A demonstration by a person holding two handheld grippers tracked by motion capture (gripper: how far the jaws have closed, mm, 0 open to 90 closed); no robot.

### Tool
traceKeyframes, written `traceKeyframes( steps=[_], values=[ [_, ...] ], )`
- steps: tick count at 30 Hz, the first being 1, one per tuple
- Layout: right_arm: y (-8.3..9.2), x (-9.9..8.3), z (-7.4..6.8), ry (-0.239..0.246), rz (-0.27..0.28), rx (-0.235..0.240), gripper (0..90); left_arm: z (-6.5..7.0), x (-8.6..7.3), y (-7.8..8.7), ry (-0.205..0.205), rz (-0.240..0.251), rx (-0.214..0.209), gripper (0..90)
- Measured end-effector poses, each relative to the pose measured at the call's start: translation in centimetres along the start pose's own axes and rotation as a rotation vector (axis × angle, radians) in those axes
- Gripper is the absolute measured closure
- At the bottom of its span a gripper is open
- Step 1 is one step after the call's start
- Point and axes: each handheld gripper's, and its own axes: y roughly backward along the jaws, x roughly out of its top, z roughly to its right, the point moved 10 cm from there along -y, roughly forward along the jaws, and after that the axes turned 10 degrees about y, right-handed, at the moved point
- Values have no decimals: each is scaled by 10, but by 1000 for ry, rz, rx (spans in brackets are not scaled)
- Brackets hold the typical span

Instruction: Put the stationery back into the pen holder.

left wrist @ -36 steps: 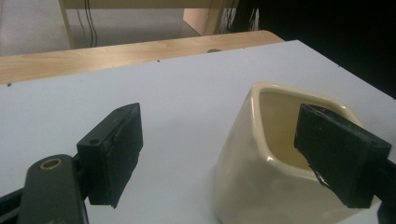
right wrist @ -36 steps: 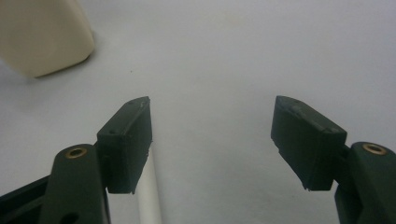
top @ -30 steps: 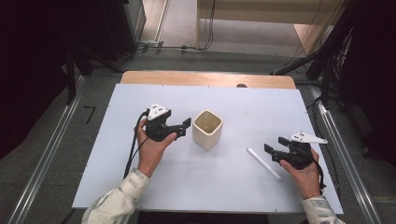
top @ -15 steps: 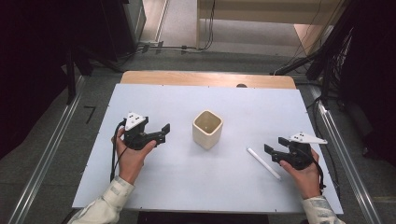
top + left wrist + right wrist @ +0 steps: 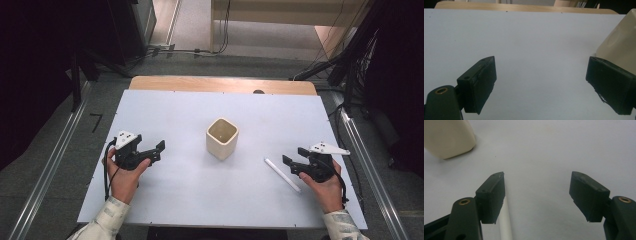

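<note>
White stick [image 5: 282, 174] lies flat on the table [image 5: 175, 200], just beside my right gripper [image 5: 295, 160], right of the cream cup [image 5: 222, 138]. Right jaws wide, nothing held; stick sits by one jaw, not btwn. Left gripper [image 5: 159, 148] wide too, empty, well apart from cup. Risk: a thin round stick could roll or skid if I pinch off-centre. Pale smooth tabletop, dark room w/ cables behind.

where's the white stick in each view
High view: the white stick lies right of centre on the white table, just left of the right tongs.
Left gripper view: not in it.
Right gripper view: the stick is at the bottom, running up beside the left-hand jaw.
Shared landmark: the cream cup, at the right edge in the left gripper view and top left in the right gripper view.
</note>
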Motion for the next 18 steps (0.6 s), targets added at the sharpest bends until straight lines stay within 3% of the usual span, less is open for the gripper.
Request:
traceKeyframes(
  steps=[5,18],
  values=[
    [-1,-1,-1,5,-6,1,276,-9,-7,6,3,-9,8,104],
    [-5,-7,-9,24,-25,10,277,-18,-19,13,2,-25,21,107]
  ],
)
